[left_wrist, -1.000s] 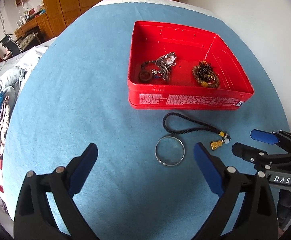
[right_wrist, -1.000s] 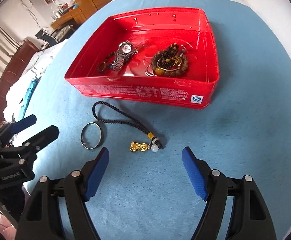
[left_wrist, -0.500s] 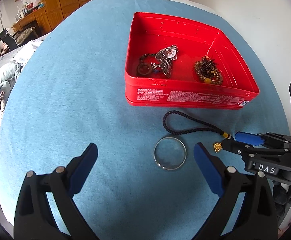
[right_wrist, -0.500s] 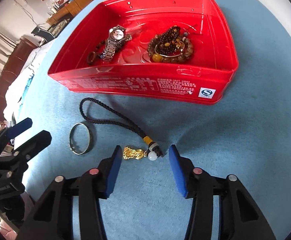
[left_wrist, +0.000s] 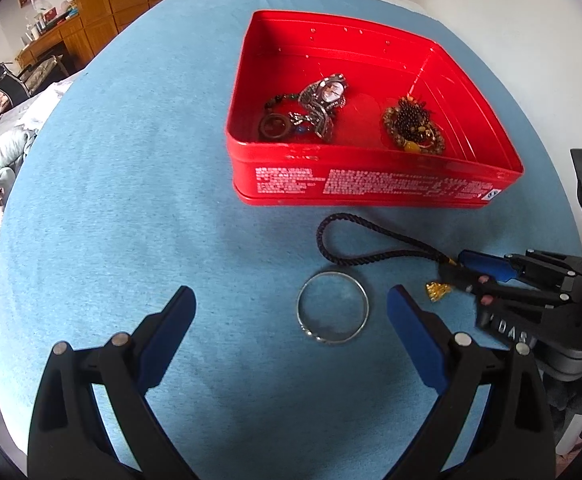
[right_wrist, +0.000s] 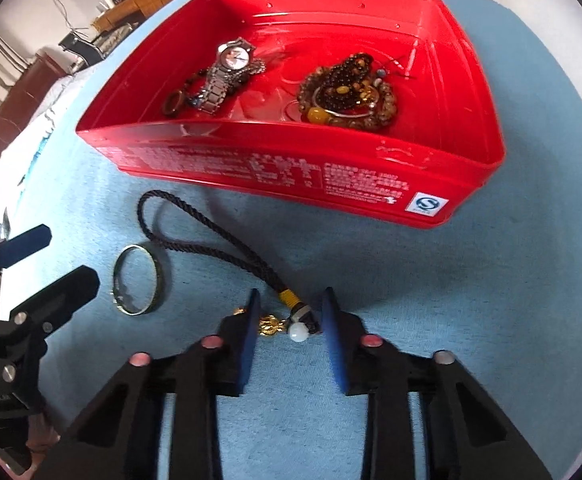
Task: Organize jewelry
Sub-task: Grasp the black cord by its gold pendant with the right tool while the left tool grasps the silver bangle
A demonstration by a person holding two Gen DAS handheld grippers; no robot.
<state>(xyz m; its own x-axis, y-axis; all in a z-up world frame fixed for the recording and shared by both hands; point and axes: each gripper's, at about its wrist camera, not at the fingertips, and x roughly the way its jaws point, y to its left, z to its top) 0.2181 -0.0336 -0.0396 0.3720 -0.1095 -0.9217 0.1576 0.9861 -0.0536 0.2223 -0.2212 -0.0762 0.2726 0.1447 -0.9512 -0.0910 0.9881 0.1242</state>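
The right gripper, whose fingers stood wide apart above the blue-covered table a second ago, has come down over the charm end of the black cord pendant, and its fingers are closing with the gold charm and white bead between them, the pads looking close but not clearly pressing yet. The left gripper has its fingers wide apart, holding nothing, with the silver bangle on the table between their tips. Both pieces lie just in front of the red tin, which already holds a watch and bead bracelets, so I judge the pendant is about to be lifted into it.
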